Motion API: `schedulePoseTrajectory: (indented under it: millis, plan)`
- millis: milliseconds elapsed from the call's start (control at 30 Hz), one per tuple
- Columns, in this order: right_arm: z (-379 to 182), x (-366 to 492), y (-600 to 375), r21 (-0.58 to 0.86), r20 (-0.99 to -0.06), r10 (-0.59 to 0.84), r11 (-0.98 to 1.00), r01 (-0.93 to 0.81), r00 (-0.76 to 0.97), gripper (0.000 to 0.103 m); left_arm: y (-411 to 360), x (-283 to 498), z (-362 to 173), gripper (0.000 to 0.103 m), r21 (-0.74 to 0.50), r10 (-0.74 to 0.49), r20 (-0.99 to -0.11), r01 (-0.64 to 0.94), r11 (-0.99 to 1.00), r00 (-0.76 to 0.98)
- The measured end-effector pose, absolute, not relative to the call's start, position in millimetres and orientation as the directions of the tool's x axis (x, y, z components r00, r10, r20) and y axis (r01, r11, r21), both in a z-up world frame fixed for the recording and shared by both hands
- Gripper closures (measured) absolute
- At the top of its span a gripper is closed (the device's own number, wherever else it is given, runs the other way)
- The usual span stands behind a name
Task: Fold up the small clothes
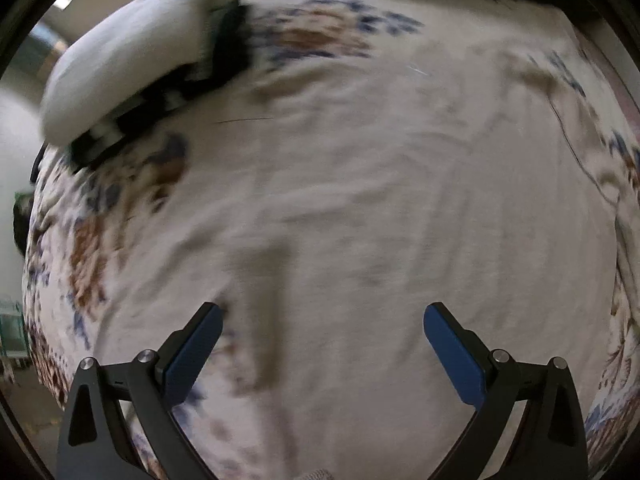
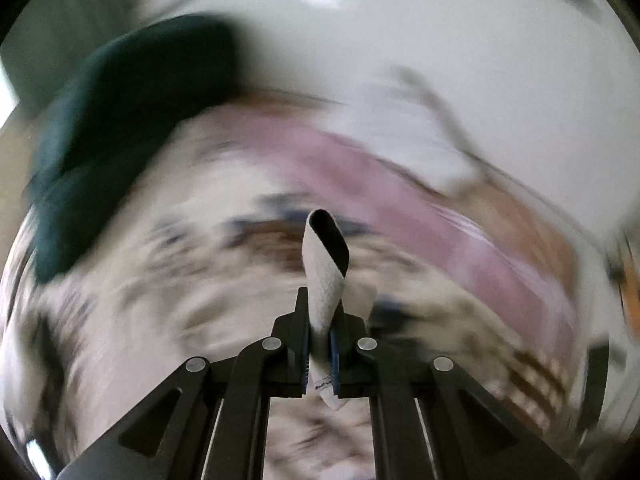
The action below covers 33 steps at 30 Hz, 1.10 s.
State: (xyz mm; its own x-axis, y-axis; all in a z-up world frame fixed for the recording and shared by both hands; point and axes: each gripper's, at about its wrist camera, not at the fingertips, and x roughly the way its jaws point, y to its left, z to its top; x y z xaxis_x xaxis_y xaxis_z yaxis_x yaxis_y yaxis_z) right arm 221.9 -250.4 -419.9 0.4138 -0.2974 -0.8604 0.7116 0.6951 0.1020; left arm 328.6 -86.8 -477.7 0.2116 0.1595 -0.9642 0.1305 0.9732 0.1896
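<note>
My left gripper [image 1: 322, 332] is open and empty, held over a white bedsheet with a blue and brown flower print [image 1: 360, 200]. A white garment lying on a black-and-white patterned one [image 1: 132, 68] sits at the sheet's upper left. My right gripper [image 2: 320, 340] is shut on a small white cloth with a black inner side [image 2: 324, 276], which stands up between the fingers. The right wrist view is heavily blurred by motion.
A dark green cloth [image 2: 120, 128] lies at the upper left of the right wrist view. A pink cloth [image 2: 360, 184] and a white one [image 2: 400, 132] lie beyond. The bed's left edge and the floor [image 1: 24, 400] show in the left wrist view.
</note>
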Motion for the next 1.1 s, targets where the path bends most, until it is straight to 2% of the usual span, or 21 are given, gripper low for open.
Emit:
schedulePoseTrajectory:
  millis: [100, 200, 367, 533, 800, 933, 1000, 1067, 1100]
  plan:
    - [-392.0, 268.8, -154.0, 0.058, -0.846, -0.189, 0.897, 0.438, 0.499, 0.095, -39.4, 315.0, -454.5, 0.0, 0.183, 0.171, -0.96, 0.033, 0.983, 0.223]
    - [-401.9, 287.7, -36.5, -0.019, -0.857, -0.069, 0.995, 0.102, 0.51, 0.096, 11.4, 297.2, -440.6, 0.0, 0.176, 0.192, -0.957, -0.092, 0.98, 0.219]
    - [-472.9, 244.9, 103.7, -0.077, -0.942, 0.033, 0.947, -0.311, 0.333, 0.096, 100.5, 253.7, -442.0, 0.0, 0.18, 0.237, -0.957, -0.3, 0.937, 0.166]
    - [-538.5, 168.9, 162.8, -0.134, -0.978, -0.023, 0.829, -0.542, 0.208, 0.096, 154.7, 215.2, -469.3, 0.0, 0.195, 0.247, -0.966, -0.419, 0.887, 0.071]
    - [-558.3, 121.7, 184.6, -0.156, -0.986, -0.084, 0.755, -0.636, 0.142, 0.096, 197.9, 182.0, -482.3, 0.0, 0.166, 0.22, -0.975, -0.534, 0.829, 0.04]
    - [-557.3, 116.6, 188.4, -0.14, -0.99, -0.104, 0.759, -0.636, 0.095, 0.093, 218.8, 174.3, -488.0, 0.0, 0.104, 0.153, -0.988, -0.612, 0.784, 0.028]
    - [-552.1, 120.2, 182.1, -0.076, -0.997, -0.07, 0.805, -0.588, 0.034, 0.078, 236.2, 166.3, -495.6, 0.0, 0.007, 0.048, -0.998, -0.692, 0.722, 0.039]
    - [-541.4, 131.2, 163.2, 0.017, -1.0, 0.015, 0.863, -0.505, -0.009, 0.048, 255.0, 154.4, -506.1, 0.0, -0.127, -0.09, -0.992, -0.784, 0.608, 0.091]
    - [-534.5, 136.5, 152.1, 0.044, -0.999, 0.046, 0.888, -0.457, -0.005, 0.044, 264.7, 146.7, -512.9, 0.0, -0.2, -0.158, -0.978, -0.829, 0.522, 0.136]
